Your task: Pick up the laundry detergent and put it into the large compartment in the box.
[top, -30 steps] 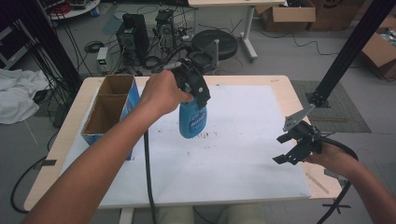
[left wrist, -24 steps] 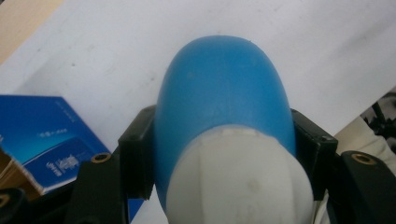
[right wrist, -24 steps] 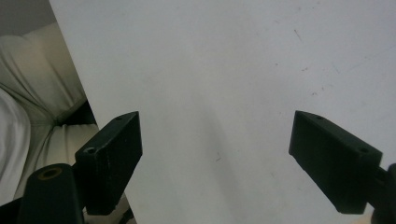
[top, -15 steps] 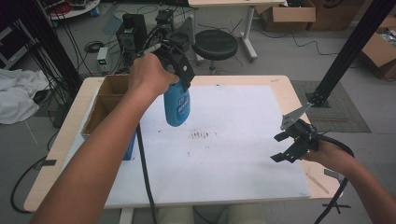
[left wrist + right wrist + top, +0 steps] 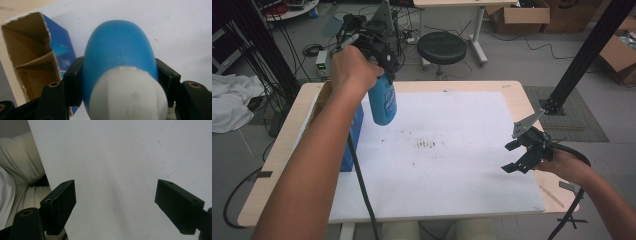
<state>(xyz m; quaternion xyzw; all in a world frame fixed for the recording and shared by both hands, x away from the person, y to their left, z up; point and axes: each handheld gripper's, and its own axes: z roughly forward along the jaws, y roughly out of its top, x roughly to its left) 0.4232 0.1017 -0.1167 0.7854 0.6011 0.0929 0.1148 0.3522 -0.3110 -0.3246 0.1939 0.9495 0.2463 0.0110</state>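
A: While the right gripper (image 5: 516,157) hangs low over the near right corner of the white sheet (image 5: 452,150), jaws spread wide with nothing between them, is it part of this step at all?

B: I'd say not. Its own view looks down on bare sheet at the desk (image 5: 512,90) edge. The work is with the left gripper (image 5: 379,55), raised over the far left of the desk.

A: And that one is clamped on something?

B: Yes, on the blue bottle (image 5: 382,102). In the left gripper view both jaws press the sides of the bottle (image 5: 120,57) just below its white cap (image 5: 127,97), so it hangs off the desk, long axis close to upright, cap at the gripper and base pointing down, leaning a little.

A: Where does it hang compared with the box?

B: The open cardboard box (image 5: 349,135) with blue sides stands at the left edge of the desk, just left of the bottle and lower. From the left gripper view its open top (image 5: 32,62) sits left of the bottle's base, with a divider splitting it into compartments.

A: So what does the coming move depend on?

B: My guess is that sideways gap: the base is over the sheet, not over the opening. The left hand is the near one; the right is well apart.
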